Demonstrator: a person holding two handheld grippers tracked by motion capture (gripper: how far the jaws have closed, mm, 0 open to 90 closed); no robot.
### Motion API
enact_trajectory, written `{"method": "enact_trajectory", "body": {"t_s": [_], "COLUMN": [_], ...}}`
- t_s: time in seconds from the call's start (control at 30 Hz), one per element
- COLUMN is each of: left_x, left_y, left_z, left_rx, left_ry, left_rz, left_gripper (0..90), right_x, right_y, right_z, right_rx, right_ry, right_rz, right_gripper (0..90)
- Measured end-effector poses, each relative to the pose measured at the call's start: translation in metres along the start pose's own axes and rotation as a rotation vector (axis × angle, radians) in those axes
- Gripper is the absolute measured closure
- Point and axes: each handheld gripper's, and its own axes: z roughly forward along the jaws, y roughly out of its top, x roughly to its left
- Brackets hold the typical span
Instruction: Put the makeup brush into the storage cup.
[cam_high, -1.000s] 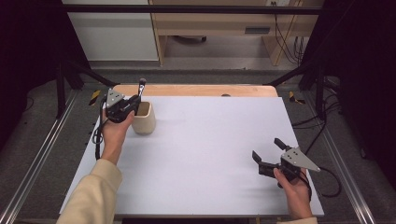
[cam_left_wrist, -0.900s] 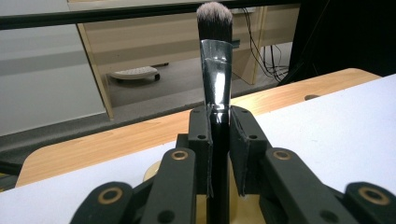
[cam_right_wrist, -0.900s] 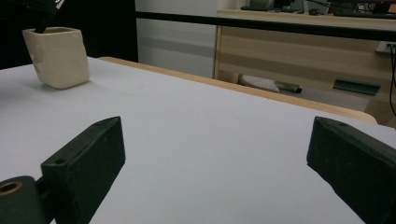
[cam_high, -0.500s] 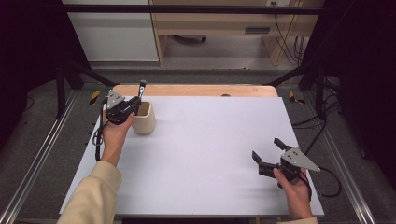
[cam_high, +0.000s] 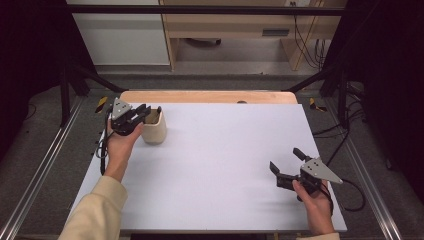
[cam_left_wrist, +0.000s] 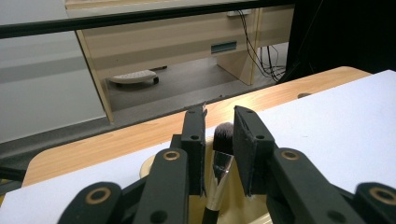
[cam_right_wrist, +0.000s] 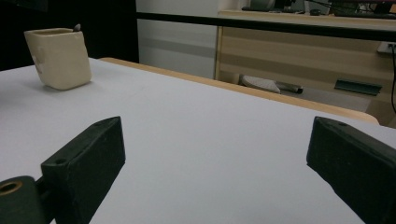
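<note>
Left hand-held gripper (cam_left_wrist: 219, 135) has just been easing its jaws off the makeup brush (cam_left_wrist: 219, 154), now standing in the cream cup (cam_high: 154, 127) near the desk's (cam_high: 225, 150) far-left corner, while right hand-held gripper (cam_high: 286, 167) idles released near the right edge.

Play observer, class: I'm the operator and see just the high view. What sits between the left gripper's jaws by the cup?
Observer: A brush, dark bristles up and silver ferrule below, stands between the jaws of the left gripper.
Operator: Is it clamped?
Observer: No. The jaws have just been opening, and a gap shows on each side of the ferrule.
Operator: And the right gripper?
Observer: The right gripper is wide open with nothing between its jaws, and it faces the cup.
</note>
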Motion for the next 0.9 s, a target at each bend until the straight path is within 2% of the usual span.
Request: {"method": "enact_trajectory", "body": {"t_s": [0.27,0.37,0.47,0.5,0.53,0.6,0.67,0.7,0.8,0.9], "left_x": [0.000,0.000,-0.001,0.000,-0.001,-0.001,-0.003,-0.005,-0.009,-0.013], "left_y": [0.001,0.001,0.002,0.002,0.003,0.003,0.004,0.004,0.007,0.011], "left_z": [-0.001,0.000,0.000,0.001,0.000,0.000,0.000,-0.001,-0.004,-0.007], "left_rx": [-0.005,-0.017,-0.028,-0.029,-0.029,-0.038,-0.032,-0.033,-0.026,-0.026], "left_ry": [-0.004,-0.002,0.004,0.000,0.001,-0.013,-0.017,-0.022,-0.048,-0.073], "left_rz": [-0.002,-0.005,-0.013,-0.027,-0.029,-0.036,-0.028,-0.019,-0.018,-0.011], "left_gripper": [71.9,67.9,54.8,43.3,43.3,36.4,22.2,22.2,9.5,6.9], "right_x": [-0.001,-0.001,-0.001,-0.001,-0.001,-0.002,-0.002,-0.002,-0.002,-0.002], "right_y": [0.000,0.000,0.000,0.000,0.000,0.000,0.000,0.000,0.000,0.000], "right_z": [0.000,0.000,-0.001,-0.001,-0.001,-0.001,0.000,0.000,0.000,0.000], "right_rx": [-0.004,-0.004,-0.003,-0.002,-0.002,0.000,0.000,0.000,0.002,0.003], "right_ry": [0.001,0.001,0.001,-0.001,-0.001,-0.003,-0.006,-0.006,-0.006,-0.005], "right_rz": [-0.005,-0.004,-0.004,-0.004,-0.004,-0.004,0.001,0.001,0.003,-0.001], "right_gripper": [4.7,4.7,4.7,4.7,4.7,4.7,4.7,4.7,4.7,4.7]}}
